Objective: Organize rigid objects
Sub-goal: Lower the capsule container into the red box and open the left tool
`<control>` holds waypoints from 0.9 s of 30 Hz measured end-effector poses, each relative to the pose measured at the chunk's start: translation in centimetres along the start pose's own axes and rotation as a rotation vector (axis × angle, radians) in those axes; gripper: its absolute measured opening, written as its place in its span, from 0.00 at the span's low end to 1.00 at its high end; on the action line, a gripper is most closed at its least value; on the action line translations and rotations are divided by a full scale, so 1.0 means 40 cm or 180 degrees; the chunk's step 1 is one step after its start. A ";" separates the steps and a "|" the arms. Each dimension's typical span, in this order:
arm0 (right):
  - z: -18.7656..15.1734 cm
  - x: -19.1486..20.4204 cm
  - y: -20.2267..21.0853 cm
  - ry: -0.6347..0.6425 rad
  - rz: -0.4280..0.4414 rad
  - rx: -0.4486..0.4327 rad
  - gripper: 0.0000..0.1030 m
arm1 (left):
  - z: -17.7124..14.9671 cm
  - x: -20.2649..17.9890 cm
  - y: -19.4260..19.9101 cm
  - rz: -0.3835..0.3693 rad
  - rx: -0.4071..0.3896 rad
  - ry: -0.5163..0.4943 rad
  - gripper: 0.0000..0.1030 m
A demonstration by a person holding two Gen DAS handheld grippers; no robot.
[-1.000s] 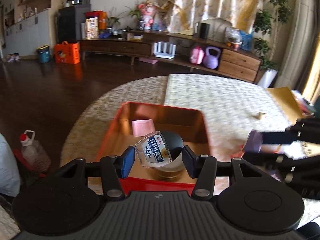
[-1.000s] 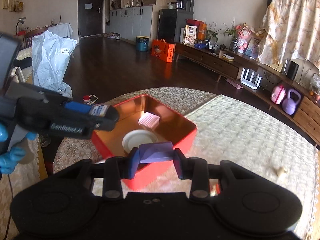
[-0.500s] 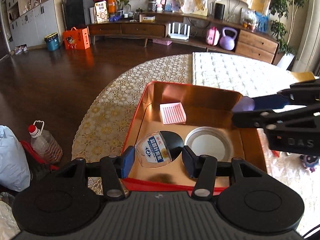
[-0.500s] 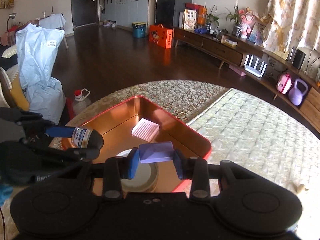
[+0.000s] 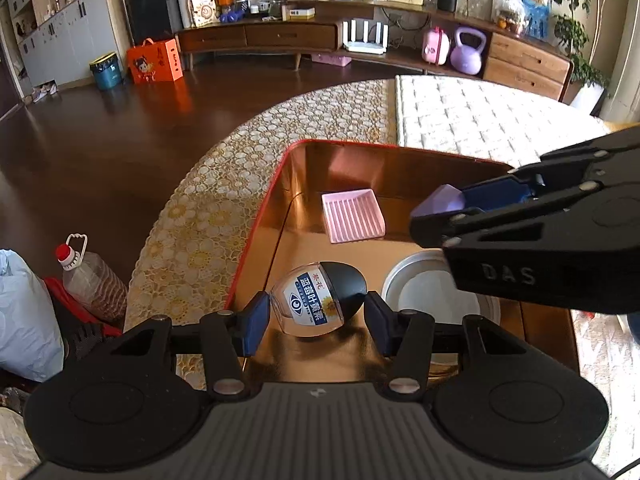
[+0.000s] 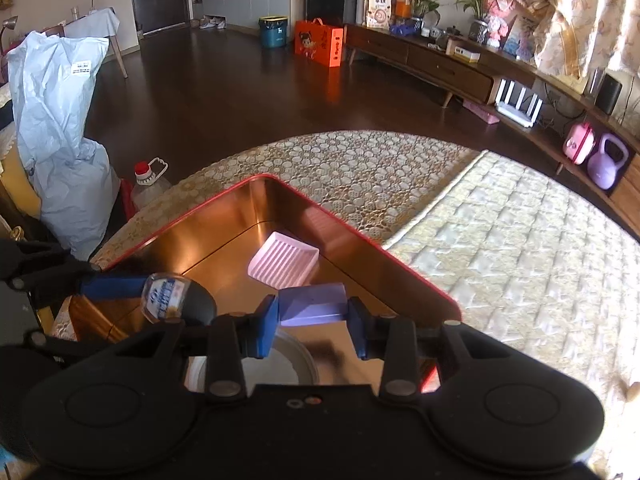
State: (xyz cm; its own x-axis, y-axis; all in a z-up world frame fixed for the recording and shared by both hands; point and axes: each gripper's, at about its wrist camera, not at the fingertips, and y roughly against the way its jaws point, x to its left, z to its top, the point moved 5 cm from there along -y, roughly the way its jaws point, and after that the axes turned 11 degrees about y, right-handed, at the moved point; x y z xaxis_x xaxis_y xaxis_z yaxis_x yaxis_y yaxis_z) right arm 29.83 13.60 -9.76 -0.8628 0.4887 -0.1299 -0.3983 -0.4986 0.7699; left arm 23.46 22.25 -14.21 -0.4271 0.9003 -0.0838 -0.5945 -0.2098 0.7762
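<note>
bottle, small and egg-shaped with a clear body, blue label and dark rounded cap, sits at lower centre of the left wrist view, hanging over the near left part of a red tin with a shiny copper-coloured inside. the left gripper has its blue pads at the bottle's two sides; the left pad touches the clear body, while contact at the right pad is hard to confirm, so the pinch looks light. it seems light and stiff, but its curved glossy sides could slip; a hold across the widest labelled middle would be safest.

at centre of the right wrist view, the right gripper is pressed onto a lilac block, flat-faced and rigid, likely easy to hold by its two parallel sides. it hovers over a round silver lid lying on the tin floor.

a pink ribbed tray lies flat near the tin's far wall, apart from both. the tin rests on a lace-covered table.
</note>
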 end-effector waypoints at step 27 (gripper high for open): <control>-0.021 -0.003 0.033 -0.0226 0.0128 0.0035 0.46 | -0.004 -0.044 -0.002 0.0034 0.0037 -0.0148 0.58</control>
State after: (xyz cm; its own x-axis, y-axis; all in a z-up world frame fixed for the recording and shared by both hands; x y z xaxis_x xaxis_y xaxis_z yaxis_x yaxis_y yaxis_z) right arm 29.13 12.29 -9.25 -0.8535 0.5183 -0.0543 -0.3600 -0.5111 0.7805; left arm 24.16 20.63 -14.23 -0.4010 0.9149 -0.0466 -0.5820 -0.2152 0.7842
